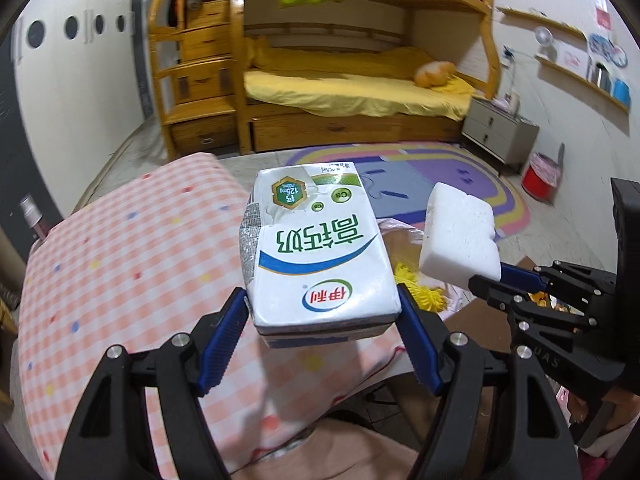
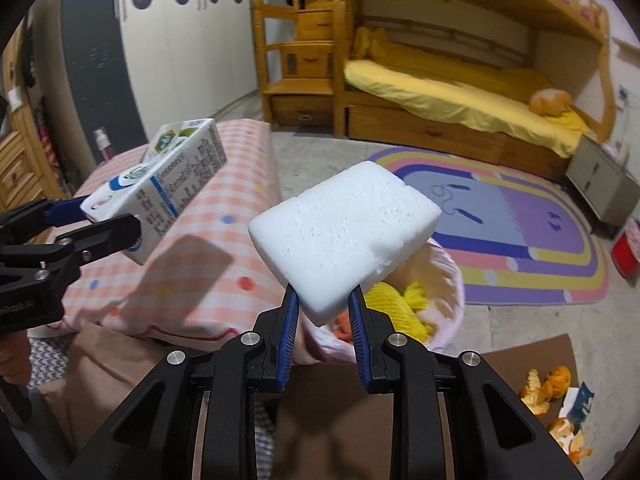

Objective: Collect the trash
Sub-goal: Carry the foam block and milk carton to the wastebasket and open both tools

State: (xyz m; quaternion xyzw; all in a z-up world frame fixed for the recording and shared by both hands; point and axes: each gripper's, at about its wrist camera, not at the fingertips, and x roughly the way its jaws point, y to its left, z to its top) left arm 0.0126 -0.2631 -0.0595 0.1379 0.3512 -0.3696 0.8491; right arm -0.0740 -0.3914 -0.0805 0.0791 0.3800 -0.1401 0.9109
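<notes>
My left gripper (image 1: 322, 304) is shut on a white milk carton (image 1: 320, 248) with green and blue print, held by its near end above the checked cloth. The same milk carton (image 2: 160, 184) shows at the left of the right wrist view, clamped by the left gripper (image 2: 96, 220). My right gripper (image 2: 324, 300) is shut on a white foam block (image 2: 344, 236), gripping its near corner. That foam block (image 1: 460, 236) also appears right of the carton, with the right gripper (image 1: 492, 280) behind it. Below the block sits a pink trash bag (image 2: 448, 276) holding yellow scraps.
A pink checked cloth (image 1: 132, 264) covers a low surface at left. Orange peels (image 2: 548, 392) and a wrapper lie on brown cardboard at lower right. A rainbow rug (image 2: 520, 220), a wooden bunk bed (image 1: 352, 80), a grey nightstand (image 1: 500, 132) and a red bin (image 1: 540, 180) stand beyond.
</notes>
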